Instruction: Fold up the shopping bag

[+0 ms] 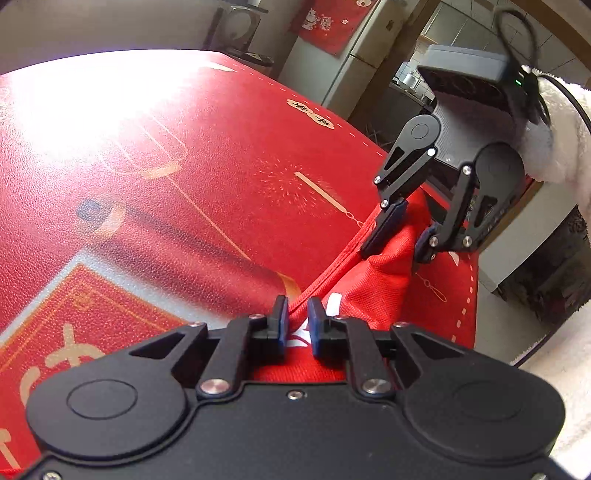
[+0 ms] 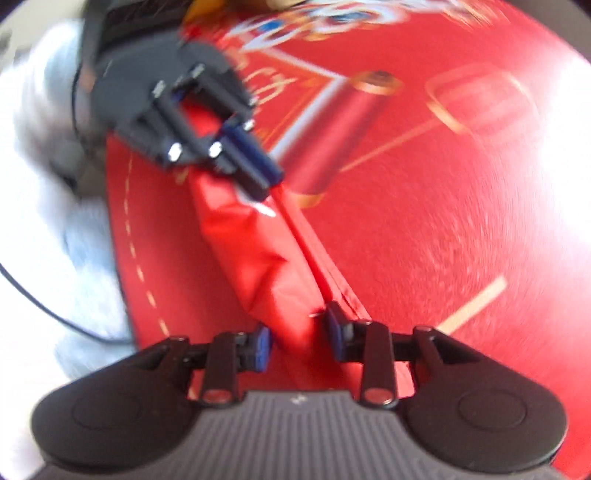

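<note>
Red shopping bag (image 1: 373, 284) pinched by left gripper (image 1: 297, 317); right gripper (image 2: 299, 332) apparently clamping.

- left gripper (image 1: 297, 325): black linkage arms, silver screws, blue pads, round black caps lower frame
- right gripper (image 1: 400, 236): same black build, grey housing, green light, black cable upper right
- sleeve (image 1: 561, 140): white, fluffy, right edge

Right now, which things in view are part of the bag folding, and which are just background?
In use:
- red shopping bag
- left gripper, shut on the bag
- right gripper, closed on the bag's other end

Background:
- red printed table cover
- refrigerator
- red wall hanging
</note>
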Tool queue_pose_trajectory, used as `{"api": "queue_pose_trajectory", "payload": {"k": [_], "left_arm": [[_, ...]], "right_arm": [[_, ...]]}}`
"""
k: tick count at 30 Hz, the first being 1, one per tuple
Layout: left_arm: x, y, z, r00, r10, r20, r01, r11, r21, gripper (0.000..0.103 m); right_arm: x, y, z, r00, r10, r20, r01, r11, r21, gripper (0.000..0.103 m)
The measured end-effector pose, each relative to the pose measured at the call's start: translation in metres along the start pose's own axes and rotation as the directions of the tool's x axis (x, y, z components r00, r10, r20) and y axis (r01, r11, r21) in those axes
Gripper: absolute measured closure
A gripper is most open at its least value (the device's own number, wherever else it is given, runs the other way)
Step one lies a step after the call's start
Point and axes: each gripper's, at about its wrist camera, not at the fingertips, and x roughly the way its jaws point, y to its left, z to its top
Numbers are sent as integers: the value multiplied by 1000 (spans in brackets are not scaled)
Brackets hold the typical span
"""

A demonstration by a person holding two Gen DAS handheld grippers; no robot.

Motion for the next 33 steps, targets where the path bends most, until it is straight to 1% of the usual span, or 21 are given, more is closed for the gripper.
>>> {"api": "queue_pose_trajectory", "payload": {"k": [2, 3, 4, 5, 8, 9, 11, 14, 15, 17, 19, 21, 22, 23, 24, 25, 27, 28, 29, 31, 33], "left_arm": [[1, -5, 3, 999, 40, -3, -40, 999, 36, 91], [1, -11, 6, 997, 79, -5, -78, 995, 69, 91], [1, -16, 8, 995, 104, -7, -103, 990, 94, 96], [-2, -23, 10, 994, 110, 6, -110, 986, 126, 96], [-16, -47, 17, 995, 72, 64, -84, 971, 223, 92], [-19, -60, 17, 996, 60, 72, -77, 958, 275, 92], [-17, -88, 15, 996, 65, 63, -85, 912, 400, 89], [7, -127, 10, 993, 112, 31, -109, 808, 579, 89], [11, -131, 12, 992, 126, 33, -120, 794, 596, 89], [20, -137, 20, 989, 145, 9, -119, 778, 617, 87], [25, -143, 25, 985, 173, -20, -115, 734, 669, 86], [30, -147, 27, 977, 206, -51, -110, 697, 709, 81], [33, -149, 28, 971, 230, -58, -118, 681, 723, 69], [37, -150, 26, 964, 257, -60, -129, 656, 744, 55], [42, -152, 23, 955, 290, -65, -134, 616, 776, 54], [45, -153, 19, 948, 309, -74, -129, 586, 800, 57], [48, -154, 12, 946, 312, -91, -104, 556, 825, 59], [51, -154, 11, 943, 324, -78, -116, 540, 834, 62], [53, -153, 10, 941, 329, -76, -120, 535, 836, 62], [55, -149, 16, 942, 321, -101, -103, 561, 821, 62], [58, -147, 16, 941, 318, -114, -88, 555, 827, 61]], "right_arm": [[-1, -13, -2, 998, 63, 8, -63, 997, 47, 70], [-1, -17, -2, 996, 88, 3, -88, 994, 58, 71], [0, -18, 0, 995, 100, -5, -99, 993, 57, 71], [0, -17, 3, 994, 105, -10, -104, 993, 56, 71], [-1, -12, 5, 995, 103, -18, -102, 994, 39, 71], [1, -13, 8, 995, 99, -17, -98, 995, 28, 71], [3, -18, 14, 995, 101, -13, -101, 995, 24, 71], [1, -20, 12, 994, 106, 9, -106, 994, 11, 71], [0, -21, 10, 994, 106, 16, -107, 994, 7, 71], [-1, -23, 8, 994, 107, 26, -107, 994, 2, 71], [-2, -24, 7, 994, 107, 32, -107, 994, -4, 71], [-3, -23, 6, 994, 103, 34, -103, 995, -16, 71], [-2, -22, 7, 994, 100, 34, -99, 995, -25, 71], [-5, -22, 5, 995, 98, 33, -97, 995, -32, 71], [-5, -21, 4, 995, 97, 33, -96, 995, -39, 71], [-5, -21, 4, 995, 96, 33, -94, 995, -45, 71], [-5, -20, 4, 995, 93, 31, -91, 994, -58, 71], [-5, -20, 4, 995, 93, 32, -91, 994, -59, 71], [-4, -20, 5, 995, 94, 32, -92, 994, -61, 71], [-4, -19, 5, 995, 91, 31, -89, 994, -67, 71], [-4, -18, 6, 996, 87, 27, -85, 994, -71, 71]]}}
